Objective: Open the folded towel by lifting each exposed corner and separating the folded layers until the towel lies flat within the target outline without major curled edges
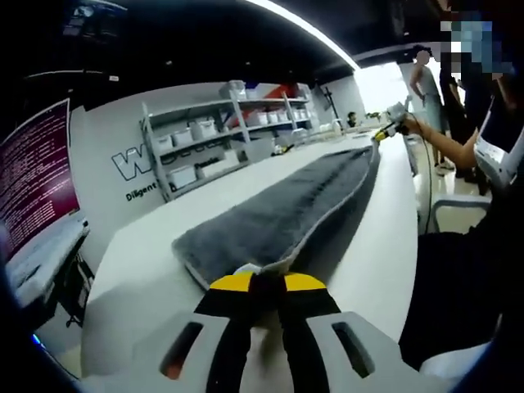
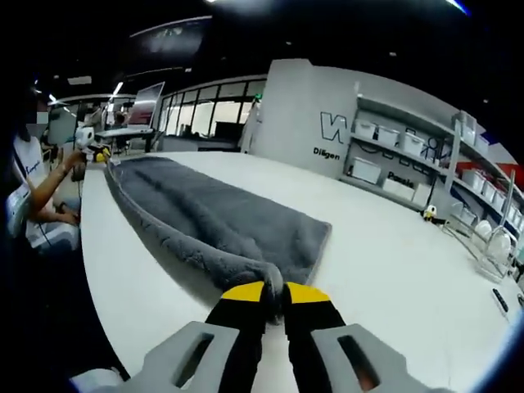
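A long grey towel (image 1: 282,209) lies stretched along the white table (image 1: 139,278), folded lengthwise, with a pale hem along its near edge. My left gripper (image 1: 260,277), yellow-tipped, is shut on the towel's near corner. At the far end of the towel the right gripper (image 1: 391,128) shows in a person's hand. In the right gripper view the same towel (image 2: 205,217) runs away to the left, and my right gripper (image 2: 274,291) is shut on the bunched corner at this end. The left gripper (image 2: 92,152) sits at the far end of the towel.
Grey shelves with white bins (image 1: 217,135) line the back wall. A monitor (image 1: 37,176) stands at the left of the table. A seated person (image 2: 37,192) and a white chair (image 1: 458,209) are beside the table edge. Small items and a wire rack (image 2: 487,246) lie at the right.
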### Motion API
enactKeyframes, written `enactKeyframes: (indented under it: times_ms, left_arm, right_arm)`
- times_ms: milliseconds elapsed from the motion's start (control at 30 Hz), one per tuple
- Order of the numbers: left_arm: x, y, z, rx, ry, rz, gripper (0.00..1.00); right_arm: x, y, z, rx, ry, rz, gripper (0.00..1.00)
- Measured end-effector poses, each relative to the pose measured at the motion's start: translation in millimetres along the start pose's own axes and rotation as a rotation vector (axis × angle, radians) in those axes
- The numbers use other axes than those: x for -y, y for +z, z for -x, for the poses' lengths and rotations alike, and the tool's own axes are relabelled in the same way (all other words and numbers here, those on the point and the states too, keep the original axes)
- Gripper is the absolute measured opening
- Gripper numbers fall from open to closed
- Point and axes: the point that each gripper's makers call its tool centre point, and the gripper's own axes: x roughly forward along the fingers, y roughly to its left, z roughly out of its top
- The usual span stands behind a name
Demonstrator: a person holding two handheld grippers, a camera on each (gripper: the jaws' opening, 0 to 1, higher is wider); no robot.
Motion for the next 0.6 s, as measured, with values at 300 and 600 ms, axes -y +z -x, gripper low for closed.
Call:
enactKeyframes:
  times_ms: [300,600]
  left_arm:
    - [3.1,-11.2,8.8,-0.055,0.004,0.01,0.35]
    - [18.8,13.0,16.2,0.033,-0.054,0.077,0.72]
  right_arm:
    - [-2.9,-10.6,7.1,-0.055,0.022,0.02,0.21]
    - [1.2,-9.3,30.5,-0.12,0.016,0.073,0.53]
